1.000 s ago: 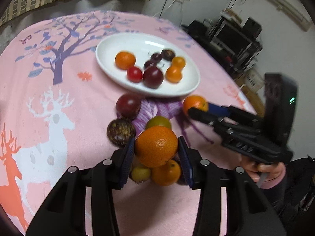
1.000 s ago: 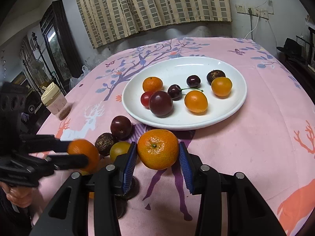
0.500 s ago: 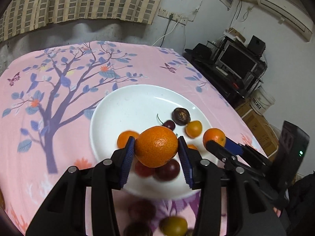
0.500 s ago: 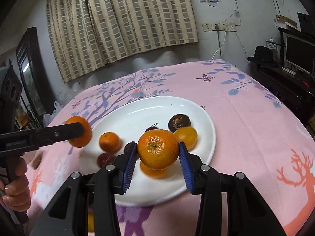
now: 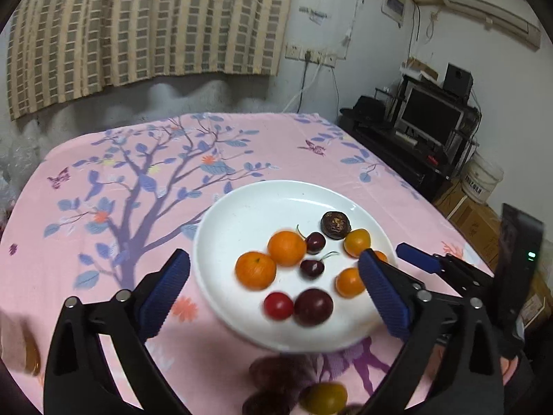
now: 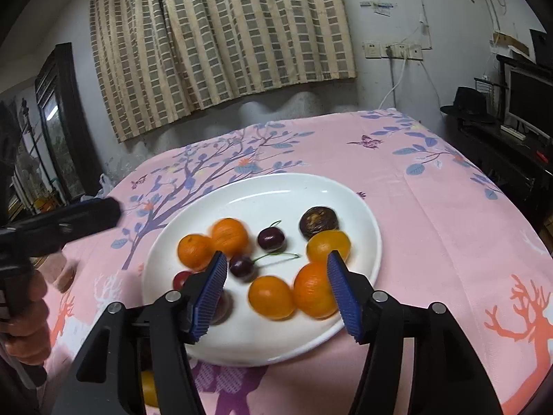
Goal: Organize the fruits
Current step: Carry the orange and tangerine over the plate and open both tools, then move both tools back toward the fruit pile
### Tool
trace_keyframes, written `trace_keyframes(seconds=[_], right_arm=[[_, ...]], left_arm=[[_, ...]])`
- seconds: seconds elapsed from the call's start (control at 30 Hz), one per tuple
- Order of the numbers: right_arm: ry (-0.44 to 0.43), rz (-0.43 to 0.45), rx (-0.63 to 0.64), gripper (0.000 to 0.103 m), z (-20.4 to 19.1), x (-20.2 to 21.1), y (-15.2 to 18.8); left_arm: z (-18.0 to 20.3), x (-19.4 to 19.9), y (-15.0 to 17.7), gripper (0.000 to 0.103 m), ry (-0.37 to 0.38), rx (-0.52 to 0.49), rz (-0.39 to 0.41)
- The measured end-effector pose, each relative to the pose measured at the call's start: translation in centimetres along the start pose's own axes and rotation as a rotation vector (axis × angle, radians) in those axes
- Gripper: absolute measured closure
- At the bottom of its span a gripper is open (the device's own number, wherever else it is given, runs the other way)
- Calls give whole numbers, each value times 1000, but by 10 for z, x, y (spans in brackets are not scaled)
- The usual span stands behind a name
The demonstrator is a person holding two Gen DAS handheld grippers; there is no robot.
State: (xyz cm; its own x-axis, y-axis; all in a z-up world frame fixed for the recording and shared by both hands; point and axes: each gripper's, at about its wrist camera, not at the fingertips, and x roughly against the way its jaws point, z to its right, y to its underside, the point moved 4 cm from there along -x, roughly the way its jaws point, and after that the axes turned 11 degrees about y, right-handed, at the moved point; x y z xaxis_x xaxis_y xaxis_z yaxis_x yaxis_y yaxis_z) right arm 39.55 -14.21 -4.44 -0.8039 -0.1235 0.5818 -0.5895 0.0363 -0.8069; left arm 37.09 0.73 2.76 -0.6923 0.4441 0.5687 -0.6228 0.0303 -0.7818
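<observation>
Now both grippers' fingers, just spreading, stand released above the plate (image 5: pixel 221 228), oranges (image 5: pixel 255 270) seemingly lying beneath them.

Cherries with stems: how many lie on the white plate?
2. The far cherry lies beside an orange; the near cherry lies closer to the camera. Others may be hidden.

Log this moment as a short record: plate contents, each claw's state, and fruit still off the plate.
plate: white, on the pink tablecloth
on plate: oranges, two cherries, a dark plum, a red fruit, a brown wrinkled fruit
left claw: jaws just opened, empty
right claw: jaws just opened, nothing gripped
off plate: a yellow-green fruit and dark fruits at the near rim
</observation>
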Motion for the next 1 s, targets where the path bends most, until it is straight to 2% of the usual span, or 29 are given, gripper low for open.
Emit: trace_keyframes(seconds=[0.1, 0.2, 0.33, 0.43, 0.53, 0.6, 0.67, 0.83, 1.0], right_arm=[[-52, -34, 12, 42, -10, 9, 9], [-131, -63, 37, 42, -24, 24, 21], [-239, -93, 87, 42, -44, 47, 42], [-362, -120, 185, 42, -68, 69, 63], [-418, -83, 364, 42, -97, 91, 82], [-420, -66, 453, 43, -110, 99, 92], [-429, -88, 498, 47, -118, 101, 99], [-408, -115, 501, 51, -116, 99, 103], [-354, -148, 611, 52, -125, 89, 115]], left_arm=[[-11, 31, 25, 5, -7, 27, 21], [-27, 47, 52, 5, -56, 59, 11], [-56, 60, 88, 5, -53, 177, -21], [-69, 68, 98, 5, -42, 239, -40], [-70, 80, 97, 5, -24, 249, -9], [-67, 85, 99, 5, -29, 230, 2], [-66, 87, 99, 5, -42, 215, 4], [-63, 92, 102, 5, -32, 207, -5], [-62, 94, 101, 5, -45, 192, -6]])
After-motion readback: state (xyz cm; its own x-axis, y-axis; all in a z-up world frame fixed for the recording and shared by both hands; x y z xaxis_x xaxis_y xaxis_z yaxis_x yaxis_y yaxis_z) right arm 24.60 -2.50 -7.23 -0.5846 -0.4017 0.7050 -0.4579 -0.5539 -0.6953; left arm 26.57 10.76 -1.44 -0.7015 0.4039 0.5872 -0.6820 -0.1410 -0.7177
